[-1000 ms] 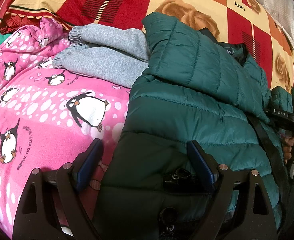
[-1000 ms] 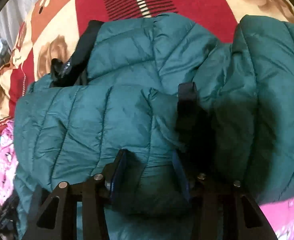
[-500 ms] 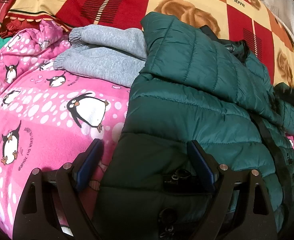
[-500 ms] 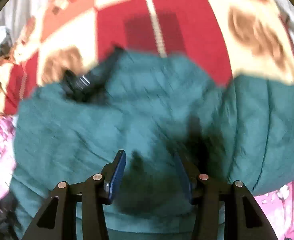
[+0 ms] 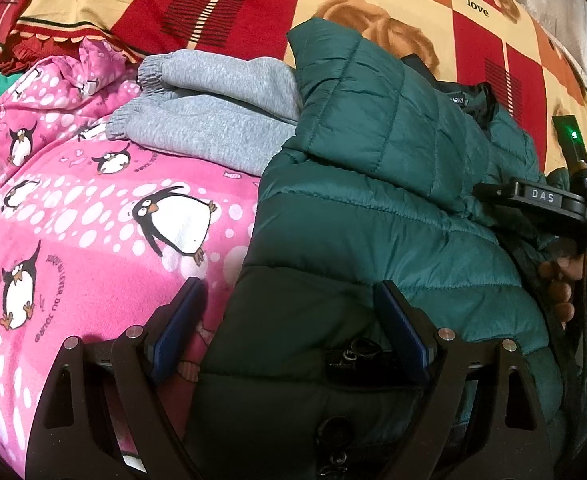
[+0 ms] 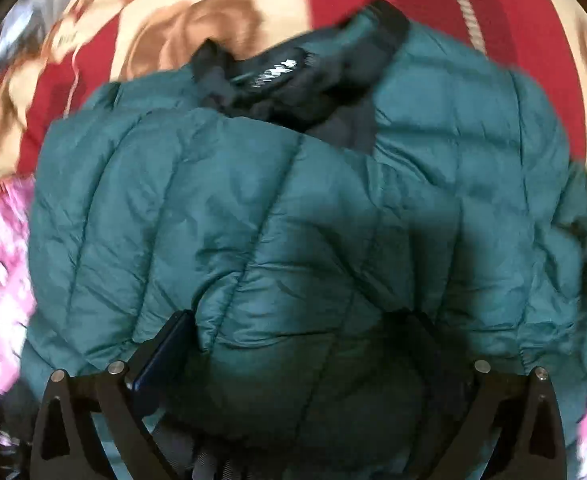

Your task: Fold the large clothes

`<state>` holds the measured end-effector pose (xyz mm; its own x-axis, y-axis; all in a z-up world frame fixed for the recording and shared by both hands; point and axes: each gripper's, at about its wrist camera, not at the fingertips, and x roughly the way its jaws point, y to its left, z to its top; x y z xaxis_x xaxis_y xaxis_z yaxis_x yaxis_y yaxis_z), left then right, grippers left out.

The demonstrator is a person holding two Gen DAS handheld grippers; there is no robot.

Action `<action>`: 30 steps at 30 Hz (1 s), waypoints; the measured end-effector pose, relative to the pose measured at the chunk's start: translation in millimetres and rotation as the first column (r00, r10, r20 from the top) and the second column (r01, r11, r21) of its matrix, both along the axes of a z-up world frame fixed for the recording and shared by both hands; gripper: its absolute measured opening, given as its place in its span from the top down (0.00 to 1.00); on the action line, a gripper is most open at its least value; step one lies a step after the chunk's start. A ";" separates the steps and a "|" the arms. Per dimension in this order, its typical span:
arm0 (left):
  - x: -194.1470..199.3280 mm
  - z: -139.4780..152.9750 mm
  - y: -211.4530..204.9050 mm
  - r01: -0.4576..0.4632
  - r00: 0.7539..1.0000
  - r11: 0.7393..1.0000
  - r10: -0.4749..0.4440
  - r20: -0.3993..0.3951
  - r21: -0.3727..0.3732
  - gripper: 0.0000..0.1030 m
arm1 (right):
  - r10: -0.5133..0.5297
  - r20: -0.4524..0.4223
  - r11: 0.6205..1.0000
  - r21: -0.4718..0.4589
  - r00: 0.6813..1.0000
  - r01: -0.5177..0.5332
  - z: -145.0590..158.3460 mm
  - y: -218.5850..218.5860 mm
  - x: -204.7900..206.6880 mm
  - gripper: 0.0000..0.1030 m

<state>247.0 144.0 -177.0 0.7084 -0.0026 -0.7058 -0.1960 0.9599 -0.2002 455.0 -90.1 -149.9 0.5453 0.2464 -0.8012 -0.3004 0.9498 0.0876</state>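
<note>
A dark green quilted jacket (image 5: pixel 373 184) lies on the bed, with one sleeve folded across its chest. Its black collar (image 6: pixel 293 80) shows at the top of the right wrist view. My left gripper (image 5: pixel 287 324) stands open and wide over the jacket's dark lower hem. Its left finger (image 5: pixel 177 320) is over the pink blanket, clear of the cloth. My right gripper (image 6: pixel 299 348) hangs over the puffy middle of the jacket (image 6: pixel 253 220). Its jaws are opening wide, and the fabric bulges between them without being pinched. The right tool's body (image 5: pixel 541 198) and the hand (image 5: pixel 573 280) on it show at the right edge.
A folded grey sweat garment (image 5: pixel 213 116) lies beside the jacket's upper left. A pink penguin-print blanket (image 5: pixel 93 220) covers the left of the bed. Behind both spreads a red, orange and cream checked cover (image 5: pixel 253 4).
My right gripper let go of the jacket fold it pinched, its jaws spread wide, and it swept across the jacket so the collar came into view. The left gripper stayed still.
</note>
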 end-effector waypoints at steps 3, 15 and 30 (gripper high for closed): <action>0.2 0.1 -0.2 -0.001 1.000 1.000 0.001 -0.001 0.003 0.16 | 0.013 0.012 1.000 -0.025 1.000 -0.012 8.6 4.4 -7.7 0.01; 2.2 1.7 0.3 0.002 1.000 1.000 -0.001 -0.019 0.016 0.16 | -0.083 0.234 0.989 -0.101 0.969 0.110 71.0 -122.9 -106.5 0.05; 0.8 2.6 -2.9 0.002 0.999 0.999 -0.001 -0.034 0.033 0.16 | -0.565 0.225 0.820 0.265 0.794 0.508 119.6 -471.4 -142.2 0.33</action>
